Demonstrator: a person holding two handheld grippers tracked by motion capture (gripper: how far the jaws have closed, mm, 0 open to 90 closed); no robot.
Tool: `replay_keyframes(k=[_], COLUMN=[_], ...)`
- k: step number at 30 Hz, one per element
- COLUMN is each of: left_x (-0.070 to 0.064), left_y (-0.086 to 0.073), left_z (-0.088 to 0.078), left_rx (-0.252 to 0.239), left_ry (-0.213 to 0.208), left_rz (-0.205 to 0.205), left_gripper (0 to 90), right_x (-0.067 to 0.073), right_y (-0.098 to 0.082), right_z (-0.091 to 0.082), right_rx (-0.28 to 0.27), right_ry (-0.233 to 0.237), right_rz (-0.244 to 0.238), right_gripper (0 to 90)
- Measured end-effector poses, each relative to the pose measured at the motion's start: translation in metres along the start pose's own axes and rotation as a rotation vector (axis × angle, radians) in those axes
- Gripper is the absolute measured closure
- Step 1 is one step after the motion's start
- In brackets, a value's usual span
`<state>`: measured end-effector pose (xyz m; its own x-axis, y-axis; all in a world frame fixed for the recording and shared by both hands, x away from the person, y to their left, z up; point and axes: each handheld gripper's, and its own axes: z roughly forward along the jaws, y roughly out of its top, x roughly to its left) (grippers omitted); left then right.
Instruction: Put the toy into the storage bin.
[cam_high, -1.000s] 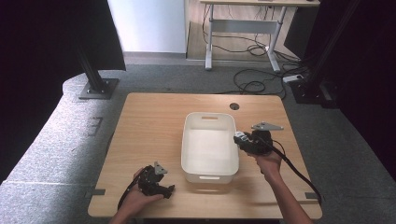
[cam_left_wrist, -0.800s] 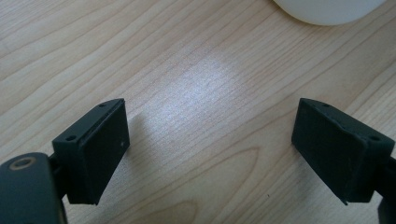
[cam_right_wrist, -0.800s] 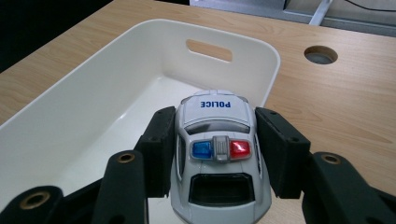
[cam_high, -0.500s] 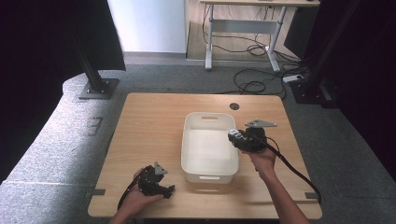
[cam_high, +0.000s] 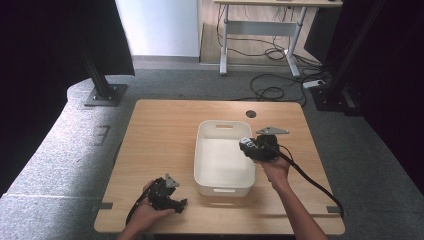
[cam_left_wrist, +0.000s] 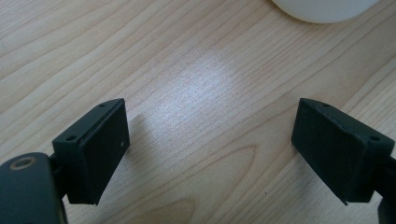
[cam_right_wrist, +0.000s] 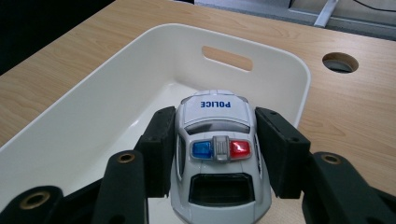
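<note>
I have the toy police car (cam_right_wrist: 217, 154) clamped by its flanks in my right gripper (cam_right_wrist: 217, 156), carried above the right rim of the white bin (cam_high: 206, 150), which sits just right of the table's (cam_high: 160, 130) centre. The pickup looks done; what remains, I judge, is bringing the car fully over the bin, lowering it and letting go. My left gripper (cam_high: 167, 195) rests near the table's front edge, left of the bin, its fingers (cam_left_wrist: 95, 149) wide apart on nothing.
</note>
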<state>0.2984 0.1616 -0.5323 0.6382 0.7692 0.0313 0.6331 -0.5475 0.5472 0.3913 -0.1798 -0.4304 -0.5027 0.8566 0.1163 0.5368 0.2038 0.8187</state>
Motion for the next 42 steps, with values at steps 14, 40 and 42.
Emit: replay_keyframes(k=[14, 40, 42], left_x=[0.0, -0.001, -0.001], left_y=[0.0, 0.001, 0.001], left_z=[0.0, 0.001, 0.001], left_rx=[0.001, -0.001, 0.0], left_ry=[-0.003, -0.013, -0.01], left_rz=[-0.004, -0.01, -0.009], left_gripper=[11.9, 11.8, 11.8], right_x=[0.007, 0.035, 0.039], right_y=[0.002, 0.017, 0.017], right_z=[0.013, 0.03, 0.032], right_rx=[0.017, 0.008, 0.019], right_ry=[0.005, 0.043, 0.024], right_rz=[0.009, -0.003, -0.033], right_gripper=[50.4, 50.4, 50.4])
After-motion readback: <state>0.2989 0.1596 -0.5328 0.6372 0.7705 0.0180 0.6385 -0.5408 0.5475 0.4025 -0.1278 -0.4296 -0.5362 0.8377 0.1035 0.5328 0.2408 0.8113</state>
